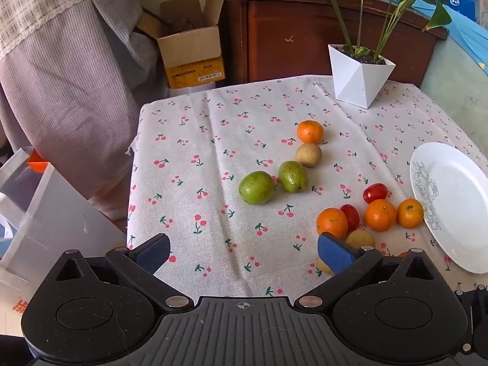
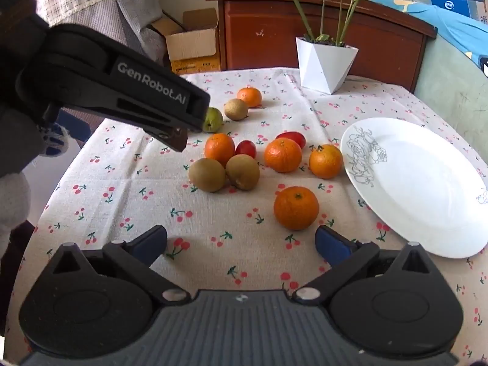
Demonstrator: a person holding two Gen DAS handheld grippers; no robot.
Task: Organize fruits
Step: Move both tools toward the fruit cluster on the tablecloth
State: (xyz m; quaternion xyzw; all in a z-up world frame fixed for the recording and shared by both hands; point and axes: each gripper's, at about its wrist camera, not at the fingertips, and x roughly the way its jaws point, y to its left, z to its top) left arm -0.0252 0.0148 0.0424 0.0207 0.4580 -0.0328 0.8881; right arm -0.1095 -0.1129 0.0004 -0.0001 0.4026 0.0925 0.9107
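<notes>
Fruit lies loose on the cherry-print tablecloth (image 1: 198, 140). My left gripper (image 1: 244, 253) hangs open over bare cloth, short of two green fruits (image 1: 256, 187). Its right finger (image 1: 335, 254) hides part of a kiwi (image 1: 360, 239). Beyond that kiwi sit several oranges (image 1: 380, 215) and two red tomatoes (image 1: 375, 192). My right gripper (image 2: 241, 244) is open and empty, with one orange (image 2: 296, 208) just past its right finger. Two kiwis (image 2: 207, 174) lie further ahead. A white plate (image 2: 418, 183) with nothing on it rests at the right.
A white faceted plant pot (image 1: 360, 74) stands at the table's far edge. The left gripper's black housing (image 2: 122, 91) crosses the upper left of the right wrist view and hides part of a green fruit (image 2: 212, 119). A cardboard box (image 1: 190, 48) and a wooden cabinet (image 1: 305, 39) lie beyond.
</notes>
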